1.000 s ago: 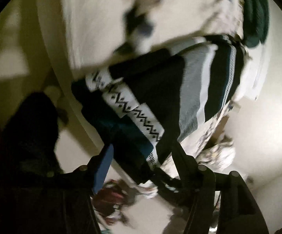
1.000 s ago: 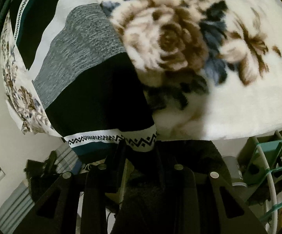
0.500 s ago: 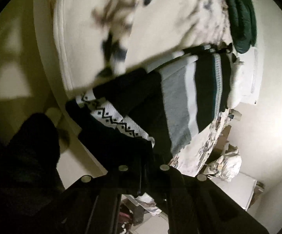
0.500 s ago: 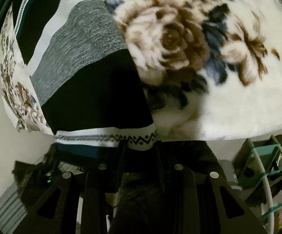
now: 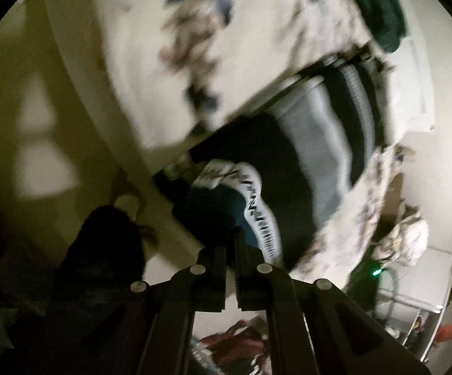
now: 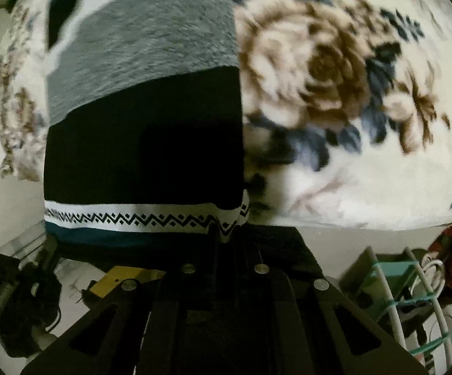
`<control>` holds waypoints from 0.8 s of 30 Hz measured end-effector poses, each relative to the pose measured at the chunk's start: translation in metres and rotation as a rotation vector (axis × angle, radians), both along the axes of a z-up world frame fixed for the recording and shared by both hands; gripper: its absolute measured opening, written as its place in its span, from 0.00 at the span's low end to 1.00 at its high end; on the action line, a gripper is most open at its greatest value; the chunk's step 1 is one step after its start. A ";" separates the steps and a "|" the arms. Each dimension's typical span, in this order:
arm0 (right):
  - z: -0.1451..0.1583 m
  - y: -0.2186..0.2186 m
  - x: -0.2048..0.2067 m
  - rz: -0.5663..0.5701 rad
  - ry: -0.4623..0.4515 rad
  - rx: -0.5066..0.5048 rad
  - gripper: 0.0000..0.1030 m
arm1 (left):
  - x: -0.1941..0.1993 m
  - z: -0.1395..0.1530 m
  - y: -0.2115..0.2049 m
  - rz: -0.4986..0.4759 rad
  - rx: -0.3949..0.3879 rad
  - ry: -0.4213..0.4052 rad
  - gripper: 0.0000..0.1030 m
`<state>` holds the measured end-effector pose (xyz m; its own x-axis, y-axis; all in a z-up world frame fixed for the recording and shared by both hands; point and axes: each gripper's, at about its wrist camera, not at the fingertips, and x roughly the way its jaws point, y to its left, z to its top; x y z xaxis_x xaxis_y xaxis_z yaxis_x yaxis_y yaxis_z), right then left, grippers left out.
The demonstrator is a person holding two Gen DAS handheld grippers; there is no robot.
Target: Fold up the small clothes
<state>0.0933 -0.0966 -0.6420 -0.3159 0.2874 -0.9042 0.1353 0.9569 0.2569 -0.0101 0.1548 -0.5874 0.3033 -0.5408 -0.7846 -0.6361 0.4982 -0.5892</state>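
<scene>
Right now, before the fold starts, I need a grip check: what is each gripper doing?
Left gripper: closed on the black, grey and white striped knit garment's hem.
Right gripper: closed on the same garment's zigzag-trimmed hem.

Both tools [image 5: 232, 237] [image 6: 226, 234] clamped tight

Dim, warm indoor light; motion blur smears the floral blanket [image 5: 226, 47] toward twelve o'clock, bright wall patches at nine, black fisheye vignette bending every edge.

garment [image 6: 141, 143]: small knit, black, grey, white and teal bands, zigzag-trimmed hem | pose: spread flat, hem corners lifted and bunched | place: bed edge, on floral blanket [image 6: 351, 93]
</scene>
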 end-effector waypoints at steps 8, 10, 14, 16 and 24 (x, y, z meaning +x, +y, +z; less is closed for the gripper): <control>-0.004 -0.020 0.008 -0.084 0.047 0.106 0.32 | -0.009 0.007 0.024 -0.001 0.016 -0.003 0.54; -0.004 -0.028 0.007 -0.123 0.041 0.153 0.39 | 0.005 0.010 0.031 -0.033 0.069 -0.051 0.56; -0.019 -0.037 0.001 -0.175 0.082 0.219 0.40 | 0.046 -0.007 0.026 -0.162 0.091 -0.109 0.56; -0.029 -0.042 -0.001 -0.187 0.091 0.235 0.40 | 0.065 -0.024 0.016 -0.236 0.056 -0.094 0.56; -0.047 -0.050 -0.008 -0.227 0.085 0.285 0.40 | 0.078 -0.021 -0.013 -0.429 0.158 -0.133 0.36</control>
